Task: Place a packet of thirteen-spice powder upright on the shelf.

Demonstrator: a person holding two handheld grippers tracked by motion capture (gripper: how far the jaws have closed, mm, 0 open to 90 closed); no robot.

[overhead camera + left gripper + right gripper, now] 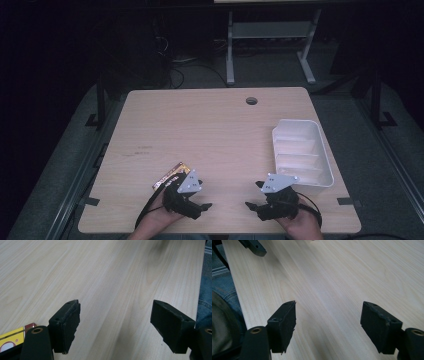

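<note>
A flat brown and yellow packet (171, 175) lies on the wooden table (210, 135) near its front edge, just left of my left gripper (202, 209). Its yellow and red corner (13, 337) peeks in beside the left jaw in the left gripper view. There my left gripper (116, 303) stands open over bare wood, nothing between its jaws. My right gripper (253, 210) sits close to the front edge, facing the left one. Seen from its own camera, the right gripper (329, 304) is open and holds nothing. The left gripper's jaw tip (256, 247) shows far off.
A white ribbed plastic tray (302, 150) stands at the table's right side, just beyond my right gripper. A round cable hole (251, 100) is at the back edge. A white desk frame (270, 45) stands on the floor behind. The person's jeans (225, 290) lie past the table's front edge.
</note>
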